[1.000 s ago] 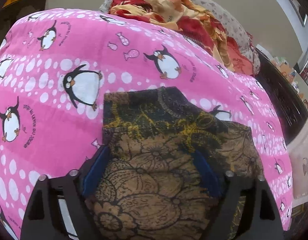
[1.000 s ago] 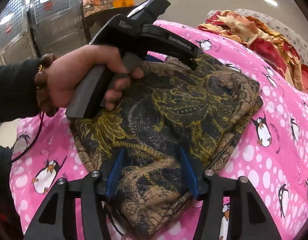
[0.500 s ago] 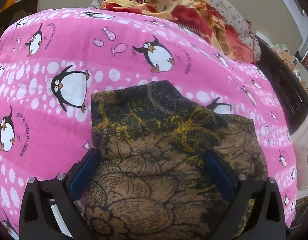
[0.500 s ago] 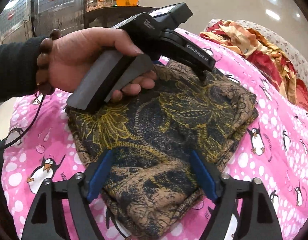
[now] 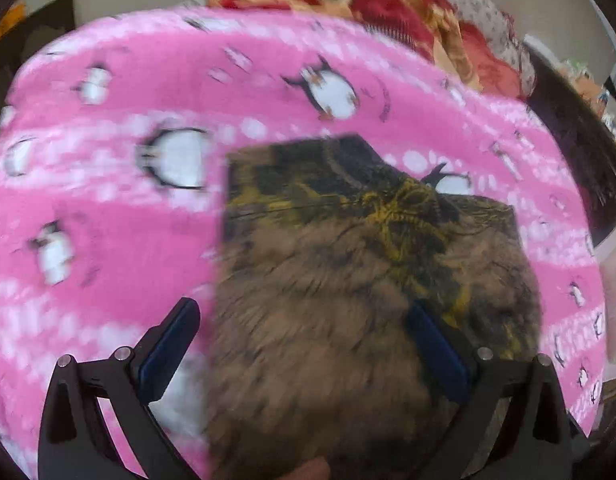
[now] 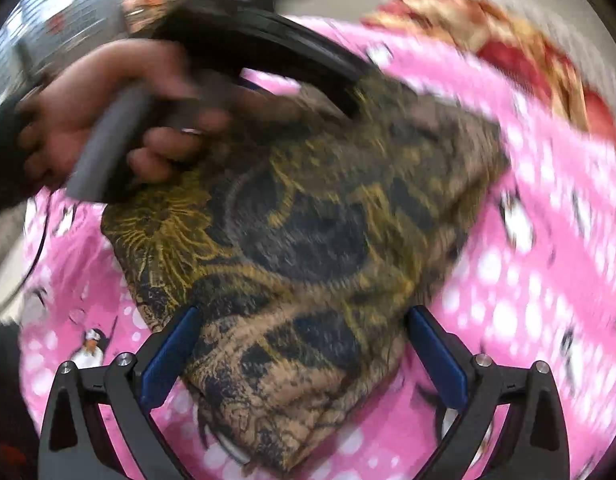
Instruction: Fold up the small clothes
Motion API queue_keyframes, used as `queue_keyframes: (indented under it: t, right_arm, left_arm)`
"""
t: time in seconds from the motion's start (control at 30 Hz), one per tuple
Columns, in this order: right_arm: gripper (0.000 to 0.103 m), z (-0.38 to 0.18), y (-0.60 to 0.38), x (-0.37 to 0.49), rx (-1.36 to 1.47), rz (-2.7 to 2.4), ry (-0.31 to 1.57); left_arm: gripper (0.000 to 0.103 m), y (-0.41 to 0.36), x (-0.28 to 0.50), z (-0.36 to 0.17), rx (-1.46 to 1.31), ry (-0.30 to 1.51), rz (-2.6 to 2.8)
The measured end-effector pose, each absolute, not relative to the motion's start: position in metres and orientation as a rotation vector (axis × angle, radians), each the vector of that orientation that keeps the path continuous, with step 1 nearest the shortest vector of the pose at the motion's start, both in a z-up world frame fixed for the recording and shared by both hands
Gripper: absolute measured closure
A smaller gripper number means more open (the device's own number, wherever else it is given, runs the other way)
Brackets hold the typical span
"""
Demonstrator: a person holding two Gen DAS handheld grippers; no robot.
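Brown-and-navy paisley folded cloth [image 6: 308, 240] lies mid-bed on the pink penguin-print blanket [image 5: 108, 240]. My left gripper [image 5: 304, 344] is released; my right gripper [image 6: 304, 348] has just opened, cloth between the pads, unpinched. Risk: a blue pad snags the top layer, undoing the fold.

Both views motion-blurred: print on the folded garment [image 5: 347, 280] smears near the lens, and the blanket [image 5: 108, 240] penguins are streaks. In right wrist view the hand [image 6: 108, 120] w/ left gripper is blurred, sleeve cut off at edge. Garment's near edge runs off bottom of left wrist view.
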State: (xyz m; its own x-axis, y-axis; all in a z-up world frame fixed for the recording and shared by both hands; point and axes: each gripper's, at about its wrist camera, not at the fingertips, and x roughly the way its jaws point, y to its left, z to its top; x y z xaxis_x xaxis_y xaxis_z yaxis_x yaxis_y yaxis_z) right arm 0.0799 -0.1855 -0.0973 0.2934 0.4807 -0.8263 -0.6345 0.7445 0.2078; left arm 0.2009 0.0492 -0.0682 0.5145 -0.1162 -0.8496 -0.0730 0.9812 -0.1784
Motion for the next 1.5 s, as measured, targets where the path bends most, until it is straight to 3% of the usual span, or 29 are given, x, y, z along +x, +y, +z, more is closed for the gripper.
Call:
queue_keyframes:
  t: [0.1,0.2,0.57,0.77,1.5]
  right_arm:
    - [0.000,-0.093,-0.205,0.075,-0.052,0.683,1.088]
    - [0.000,-0.082,-0.218,0.055,-0.036,0.570,1.079]
    - [0.000,-0.005,-0.248,0.000,0.098,0.222,0.937]
    - [0.000,0.021,-0.236,-0.018,0.034,0.239,0.884]
    - [0.000,0.015,-0.221,-0.017,-0.004,0.264,0.922]
  left_arm:
    - [0.000,0.058,0.155,-0.039,-0.123,0.946,0.014]
    - [0.000,0.071,0.113,-0.034,-0.110,0.971,0.028]
    - [0.000,0.025,-0.009,-0.023,0.020,0.937,0.065]
    - [0.000,0.018,-0.026,-0.011,0.037,0.919,0.104]
    - [0.000,0.012,-0.025,-0.026,-0.009,0.989,0.068]
